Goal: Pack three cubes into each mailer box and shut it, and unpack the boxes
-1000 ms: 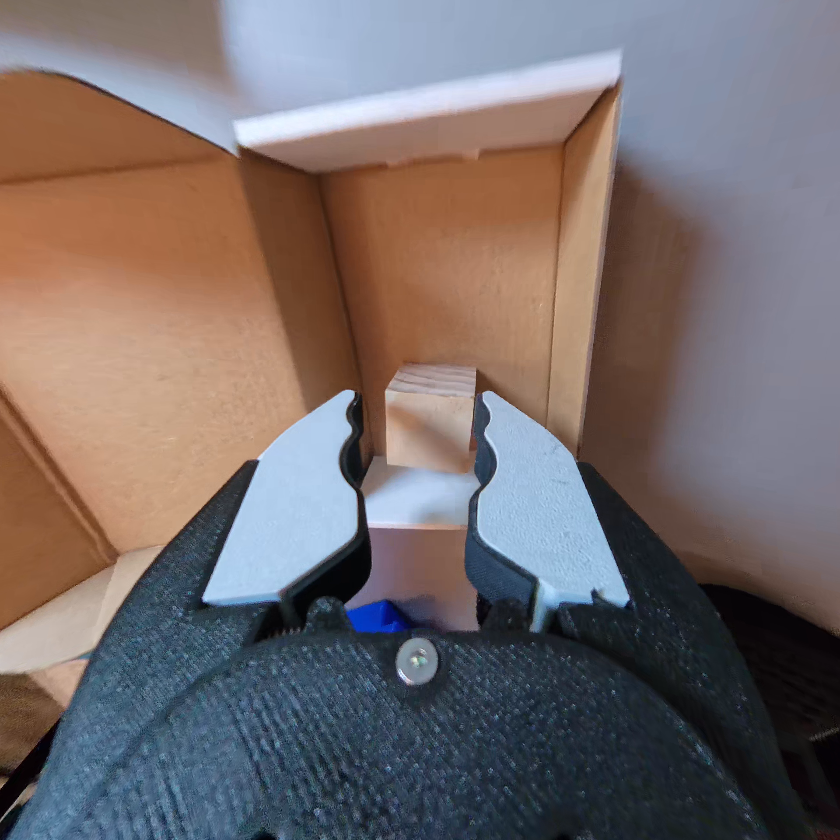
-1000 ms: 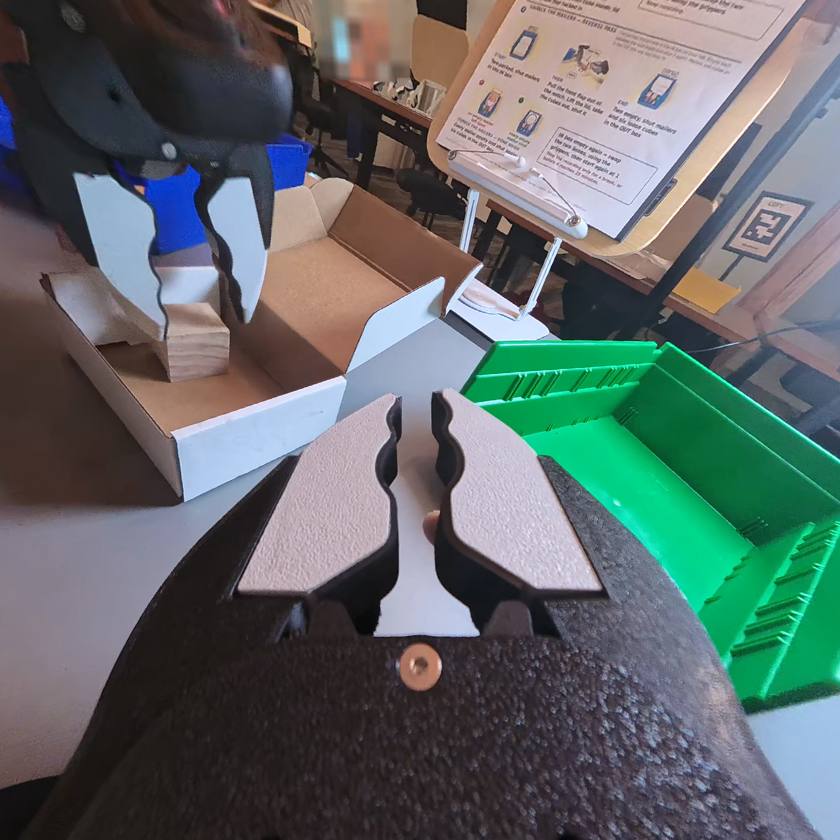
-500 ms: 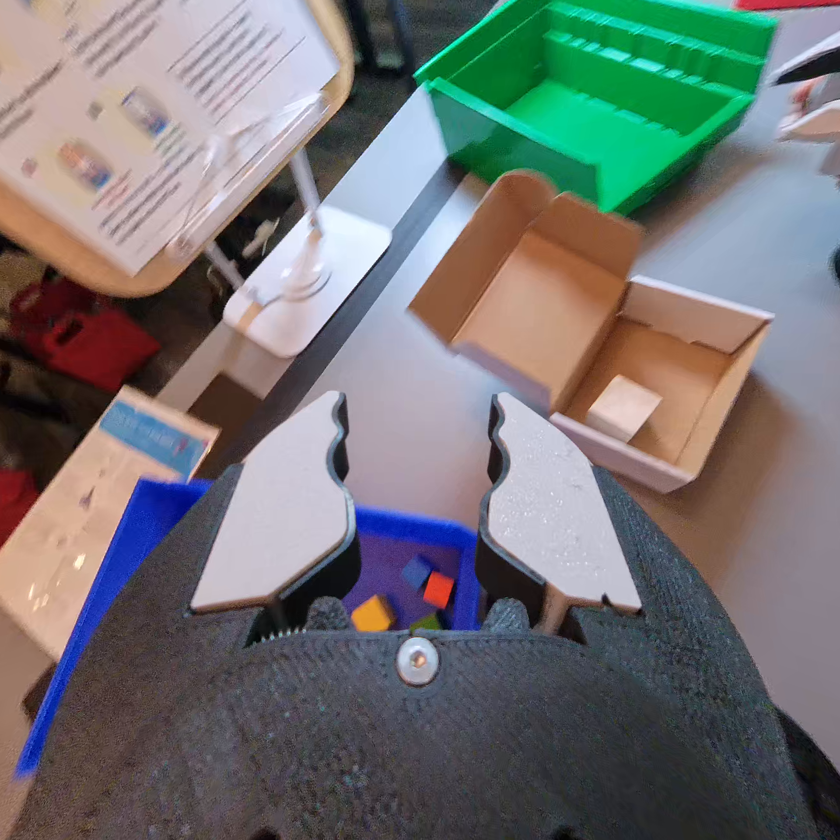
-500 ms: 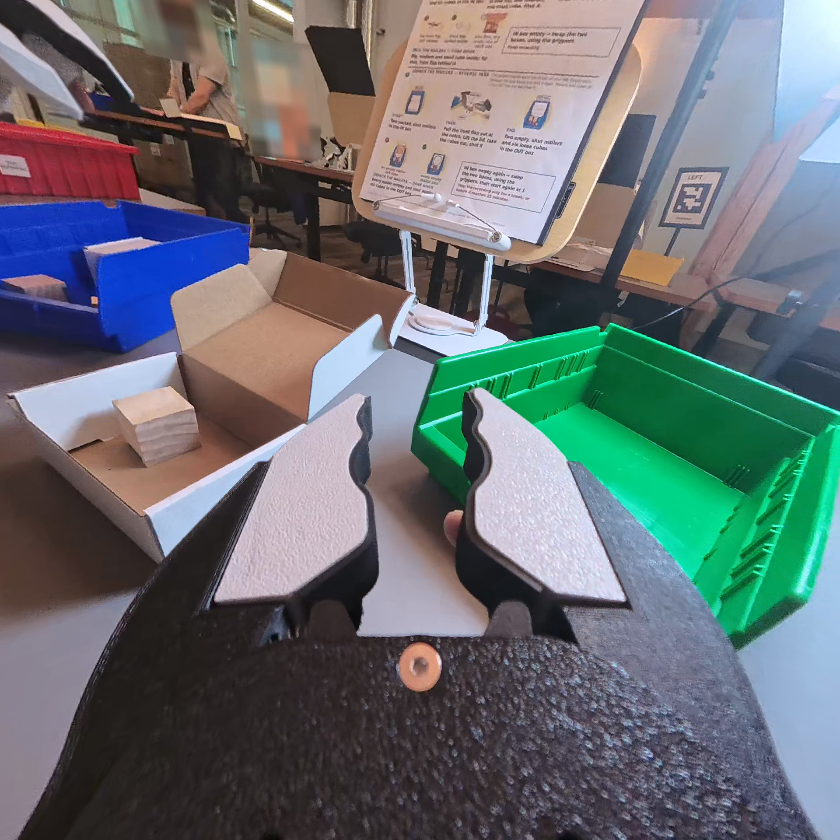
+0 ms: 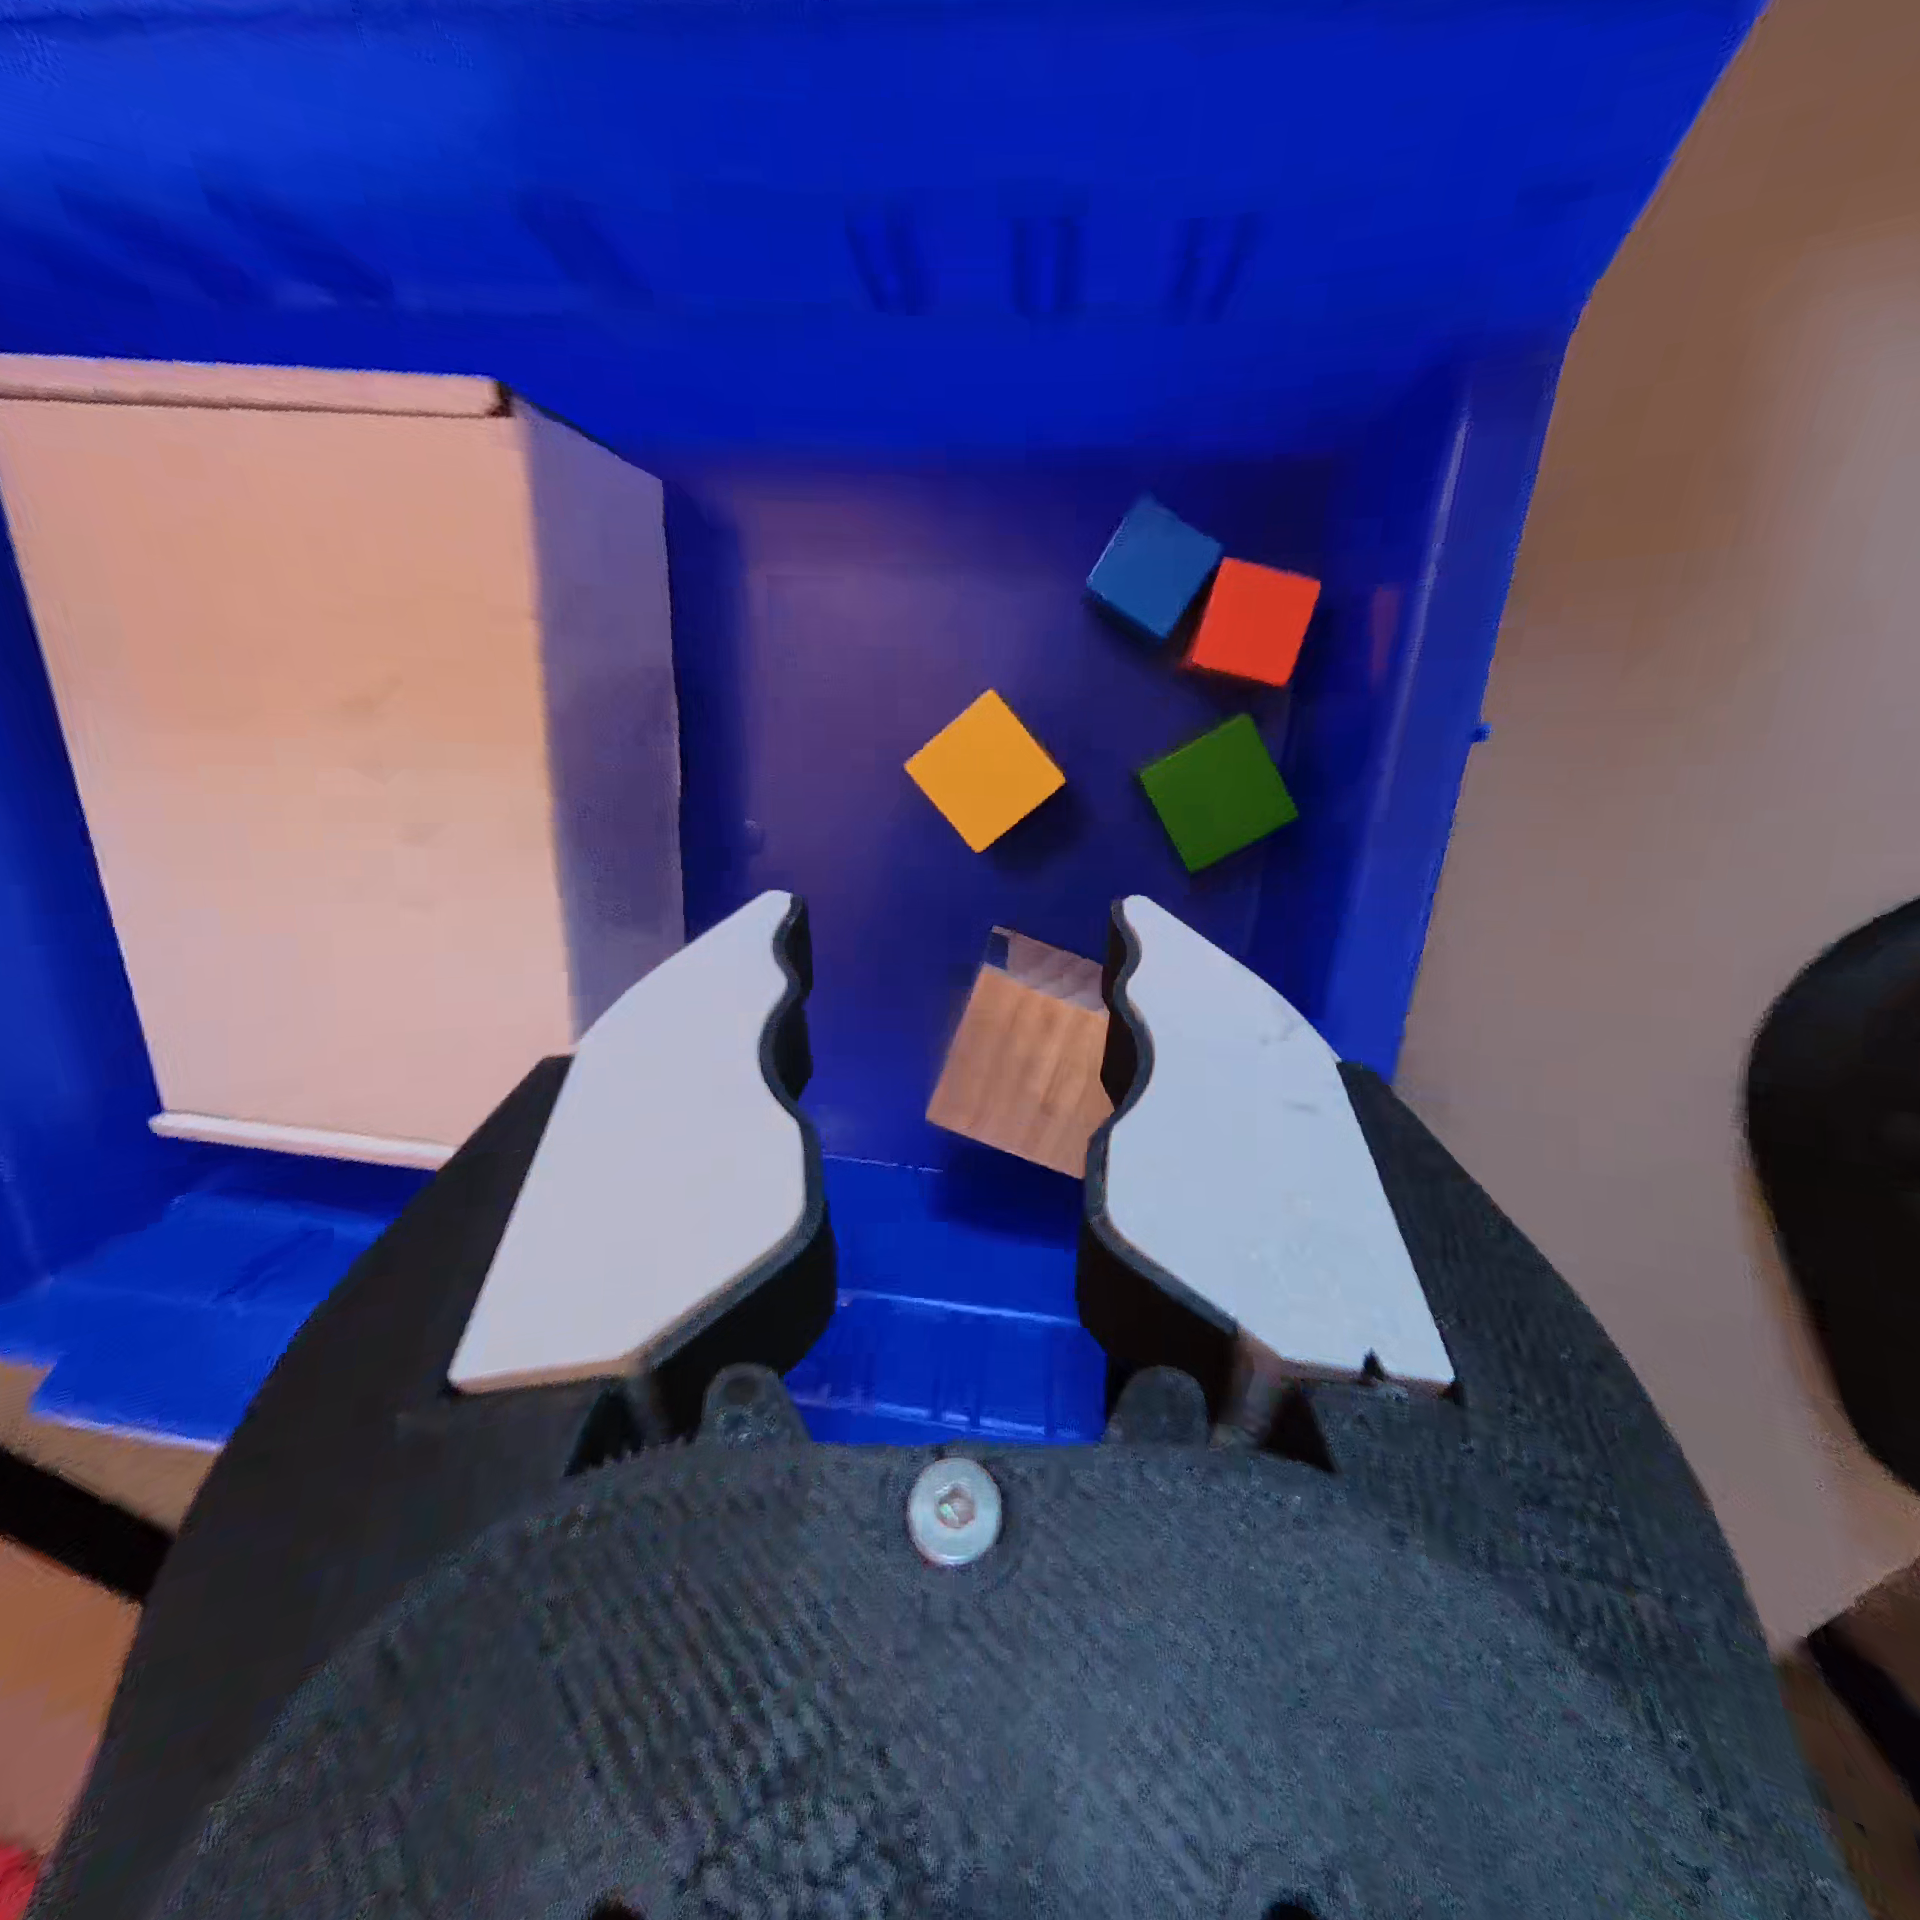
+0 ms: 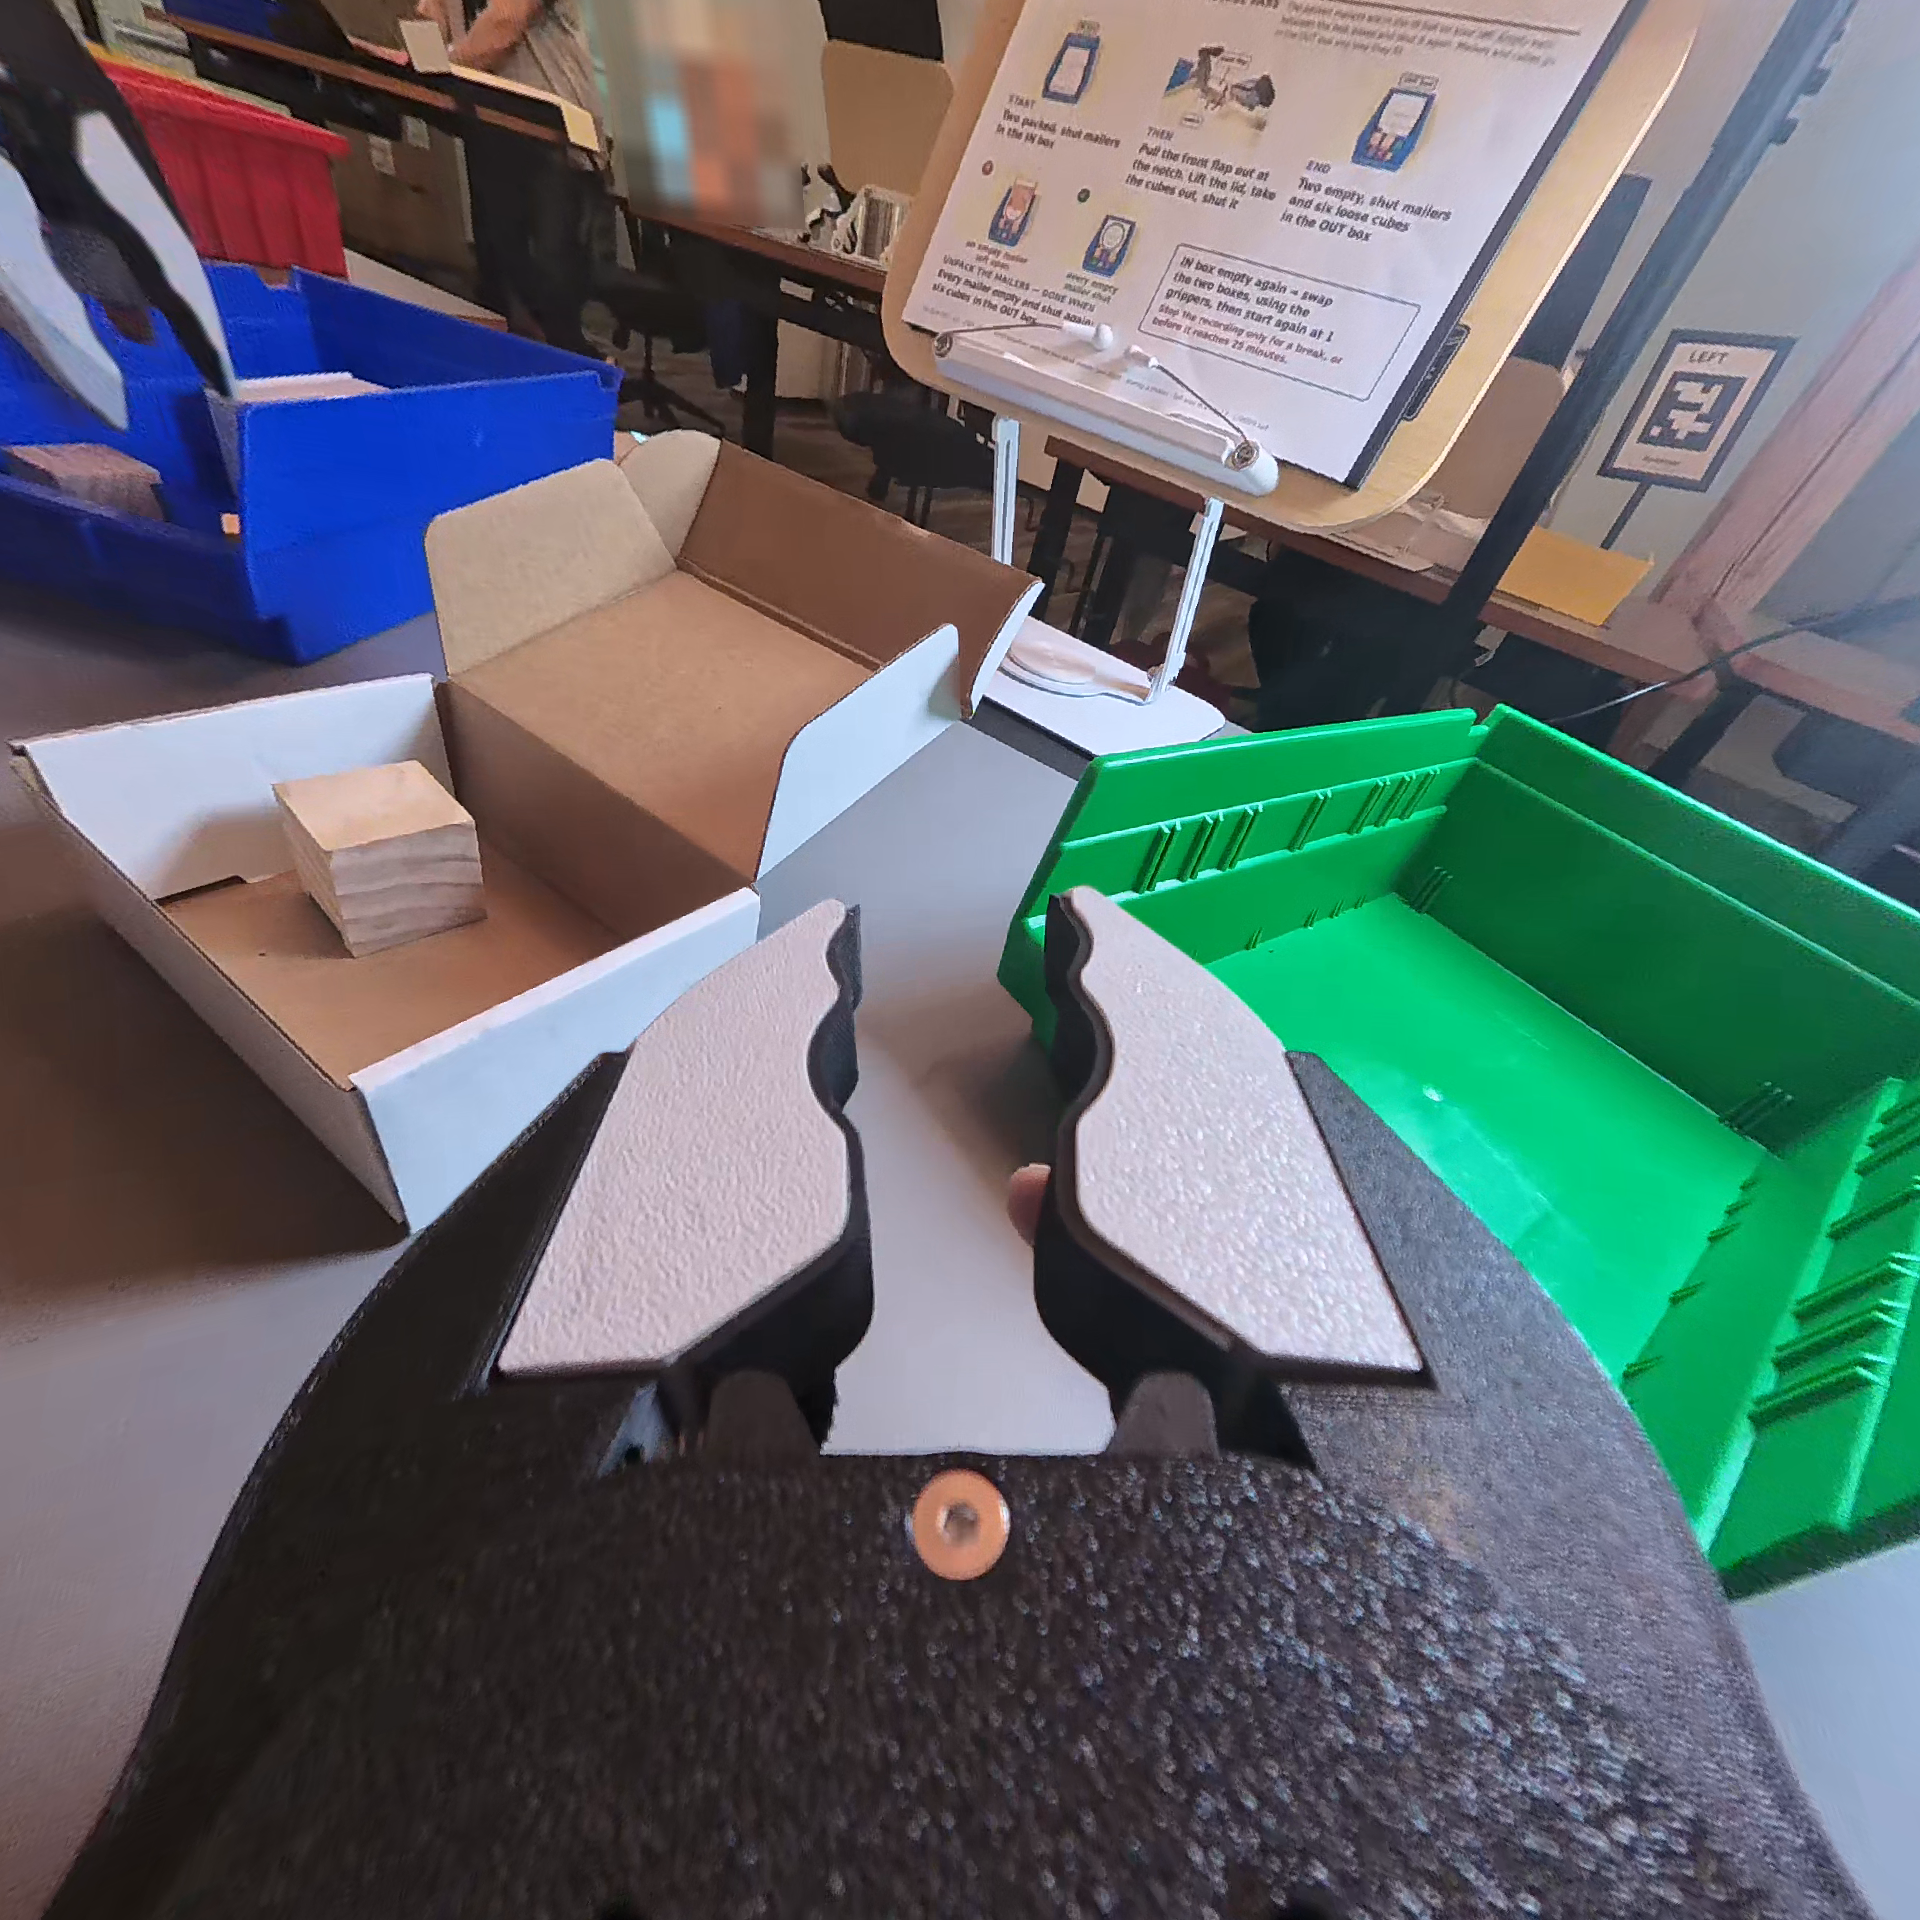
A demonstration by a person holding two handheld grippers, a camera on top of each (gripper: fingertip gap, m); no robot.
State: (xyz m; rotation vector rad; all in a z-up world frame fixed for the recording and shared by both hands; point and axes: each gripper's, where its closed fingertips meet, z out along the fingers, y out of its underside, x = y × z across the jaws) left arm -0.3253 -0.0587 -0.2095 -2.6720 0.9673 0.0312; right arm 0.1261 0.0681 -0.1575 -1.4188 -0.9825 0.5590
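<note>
The left gripper (image 5: 956,1023) hangs over the blue bin (image 5: 935,312) with its jaws spread and empty; a plain wooden cube (image 5: 1023,1075) lies below the gap, near the right finger. Yellow (image 5: 984,770), green (image 5: 1218,792), blue (image 5: 1153,566) and red (image 5: 1252,620) cubes sit beyond, the last two touching, close to the bin's right wall. A shut mailer box (image 5: 301,748) fills the bin's left side. The right gripper (image 6: 951,971), also spread and empty, hovers over bare table (image 6: 914,831) between the open mailer box (image 6: 561,1081), holding one wooden cube (image 6: 379,857), and the green bin (image 6: 1507,997).
</note>
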